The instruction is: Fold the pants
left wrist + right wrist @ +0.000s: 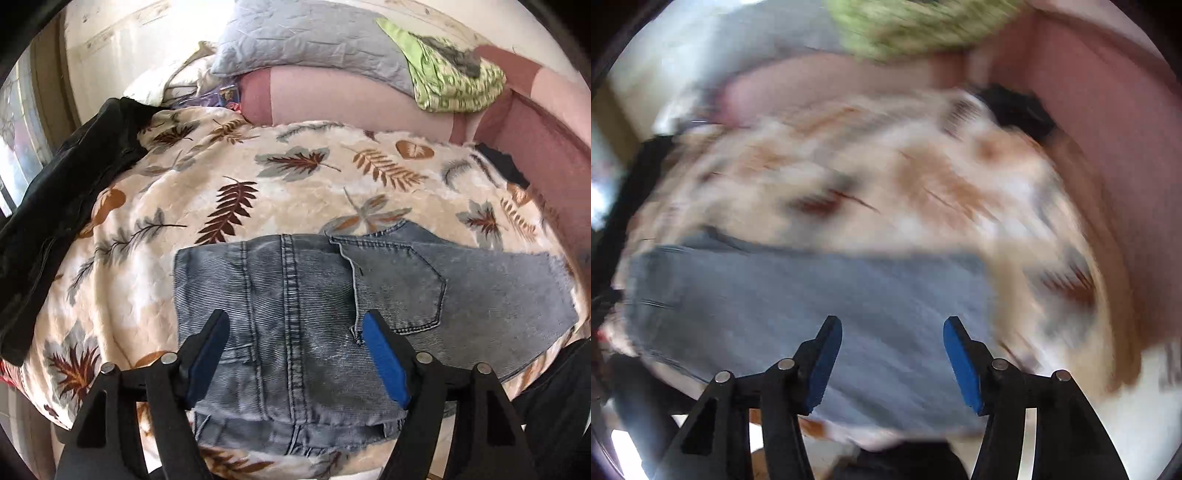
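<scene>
Leaf-print blanket (295, 177) sharp leftward; right view blurs jeans (812, 302).

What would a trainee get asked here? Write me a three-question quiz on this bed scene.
1. True or false: the left gripper is clamped on the jeans.
2. What lies on the leaf-print blanket at its left edge? A) a black garment B) a towel C) a book
3. Fill in: the green cloth rests on the pink ____.

Key
1. False: its fingers stand open above the denim.
2. A, the black garment.
3. Headboard, beside the grey pillow.
</scene>
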Motion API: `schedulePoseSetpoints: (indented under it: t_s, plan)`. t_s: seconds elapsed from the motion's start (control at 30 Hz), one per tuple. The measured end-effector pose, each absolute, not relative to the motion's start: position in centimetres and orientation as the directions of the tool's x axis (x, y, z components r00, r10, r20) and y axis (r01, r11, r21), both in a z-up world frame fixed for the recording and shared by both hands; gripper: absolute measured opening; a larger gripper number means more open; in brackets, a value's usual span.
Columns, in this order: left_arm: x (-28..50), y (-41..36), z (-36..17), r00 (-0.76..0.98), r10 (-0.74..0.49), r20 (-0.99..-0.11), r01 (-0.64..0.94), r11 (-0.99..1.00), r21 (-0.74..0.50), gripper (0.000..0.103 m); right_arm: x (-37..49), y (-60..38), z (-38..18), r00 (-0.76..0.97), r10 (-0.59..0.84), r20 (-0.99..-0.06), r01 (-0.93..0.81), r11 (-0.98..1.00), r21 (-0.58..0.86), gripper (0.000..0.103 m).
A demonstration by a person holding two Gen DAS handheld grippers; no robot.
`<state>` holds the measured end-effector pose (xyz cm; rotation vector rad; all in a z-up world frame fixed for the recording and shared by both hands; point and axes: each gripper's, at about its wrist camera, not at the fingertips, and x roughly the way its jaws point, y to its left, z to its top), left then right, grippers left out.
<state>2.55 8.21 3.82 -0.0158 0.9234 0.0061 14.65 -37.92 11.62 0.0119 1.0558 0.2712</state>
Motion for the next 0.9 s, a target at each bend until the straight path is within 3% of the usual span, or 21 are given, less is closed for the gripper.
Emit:
schedulePoseSetpoints:
  t_s: [0.13, 0.3, 0.4, 0.47, 0.5, 0.53, 0.63, 0.73, 0.87, 0.9]
  plan:
    - [3.4, 8.3, -1.3, 0.461, 0.072, -0.885, -0.066, 0.997, 0.046, 0.076, 18.3, -26.8, 11.2, 0.386, 0.368, -0.846, -0.45, 0.875, 0.175, 0.061]
    - [2.1, 10.0, -1.8, 0.479, 0.017, -0.877, -0.098, 0.995, -0.034, 0.08, 23.0, -14.8, 6.3, 0.299, 0.349, -0.888, -0.57, 0.812, 0.127, 0.061]
    - [1.9, 9.9, -2.1, 0.486, 0.023, -0.874, -0.083, 0.996, -0.019, 0.081, 25.7, -11.6, 2.6, 0.215, 0.307, -0.927, -0.579, 0.805, 0.132, 0.059]
    - [1.8, 9.7, -2.3, 0.498, 0.029, -0.867, -0.072, 0.997, -0.008, 0.082, 25.6, -10.0, 0.6, 0.152, 0.257, -0.954, -0.616, 0.78, 0.112, 0.019]
    - [1.8, 9.7, -2.4, 0.503, 0.027, -0.864, -0.069, 0.998, -0.009, 0.082, 25.0, -9.4, 0.6, 0.186, 0.227, -0.956, -0.643, 0.763, 0.056, 0.018]
    - [1.7, 9.8, -2.4, 0.506, 0.024, -0.862, -0.068, 0.998, -0.012, 0.083, 24.1, -9.0, 1.1, 0.231, 0.194, -0.953, -0.669, 0.743, -0.011, 0.004]
    - [1.5, 9.9, -2.3, 0.511, 0.022, -0.859, -0.062, 0.998, -0.011, 0.083, 22.6, -8.5, 3.3, 0.42, 0.125, -0.899, -0.665, 0.717, -0.211, 0.002]
    - [1.5, 9.7, -2.4, 0.515, 0.027, -0.857, -0.062, 0.998, -0.005, 0.083, 23.5, -8.2, 3.9, 0.513, 0.074, -0.855, -0.613, 0.729, -0.305, 0.001]
    - [1.4, 9.6, -2.4, 0.519, 0.03, -0.855, -0.067, 0.998, -0.006, 0.084, 25.7, -9.4, 2.3, 0.509, 0.057, -0.859, -0.548, 0.791, -0.272, 0.003]
    - [1.4, 9.6, -2.4, 0.522, 0.032, -0.853, -0.067, 0.998, -0.004, 0.084, 26.5, -11.0, 2.6, 0.477, 0.083, -0.875, -0.493, 0.849, -0.188, 0.003]
